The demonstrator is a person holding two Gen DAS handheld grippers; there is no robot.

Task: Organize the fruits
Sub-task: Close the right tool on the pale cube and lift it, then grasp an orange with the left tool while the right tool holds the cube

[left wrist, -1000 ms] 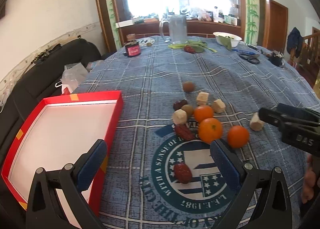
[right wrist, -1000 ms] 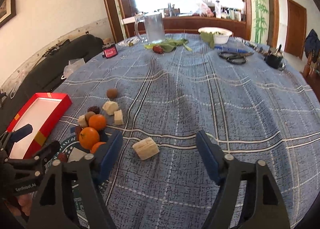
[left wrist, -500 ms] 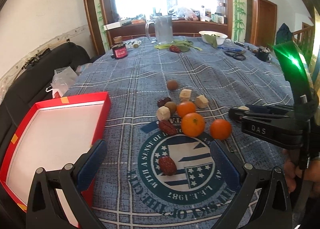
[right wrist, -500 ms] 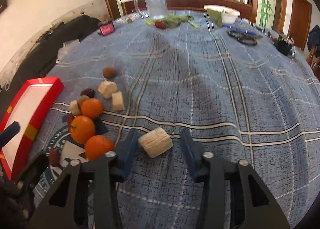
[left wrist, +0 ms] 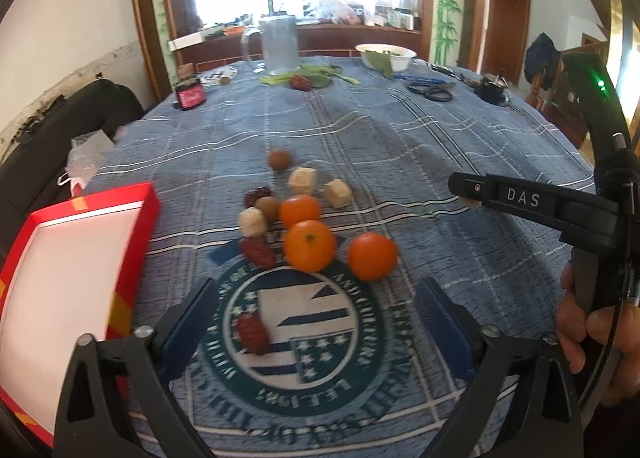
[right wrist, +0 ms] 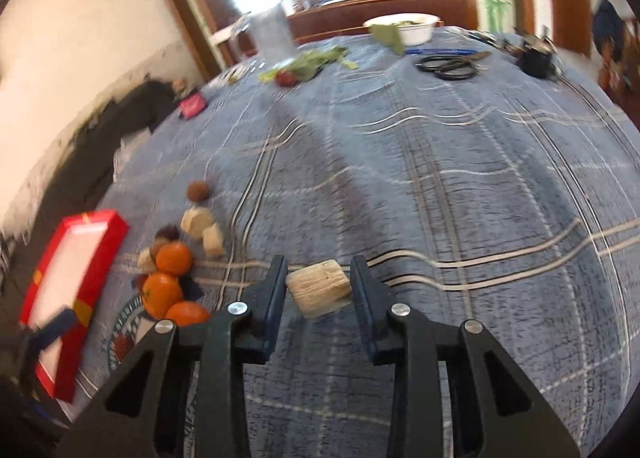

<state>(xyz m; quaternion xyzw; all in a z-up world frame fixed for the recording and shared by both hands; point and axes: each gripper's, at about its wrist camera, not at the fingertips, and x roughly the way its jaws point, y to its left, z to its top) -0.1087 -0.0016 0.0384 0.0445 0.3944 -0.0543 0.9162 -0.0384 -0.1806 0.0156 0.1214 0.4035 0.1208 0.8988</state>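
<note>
Table edge: the table [left wrist: 400, 145], under a blue checked cloth, is curving away at 3 o'clock in the left wrist view; its far rim is sitting at 12 o'clock below the window.
Open room: in the right wrist view bare cloth is stretching from the centre out to 3 o'clock, with nothing lying on it.
Right gripper: the right gripper [right wrist: 319, 290] is closing narrow around a pale cut chunk [right wrist: 319, 288]; both pads are lying at the chunk's sides, though I cannot tell for sure that they are pressing yet.
Left gripper: the left gripper [left wrist: 316, 314] is standing wide though narrowing slightly, with only a red date [left wrist: 251, 334] on the cloth between its fingers.
Fruit pile: three oranges [left wrist: 310, 246], more pale chunks [left wrist: 303, 180], dates and small brown fruits are clustering at 12 o'clock of the left gripper, well apart from the held chunk's spot at 3 o'clock.
Red box: the red box [left wrist: 136, 242] is lying at 9 o'clock near the table's edge, showing a white inside with nothing in it.
White bowl: a white bowl [left wrist: 400, 62] at 1 o'clock is holding green leaves.
Pitcher: a clear pitcher [left wrist: 279, 43] is standing at 12 o'clock; its contents cannot be told.
</note>
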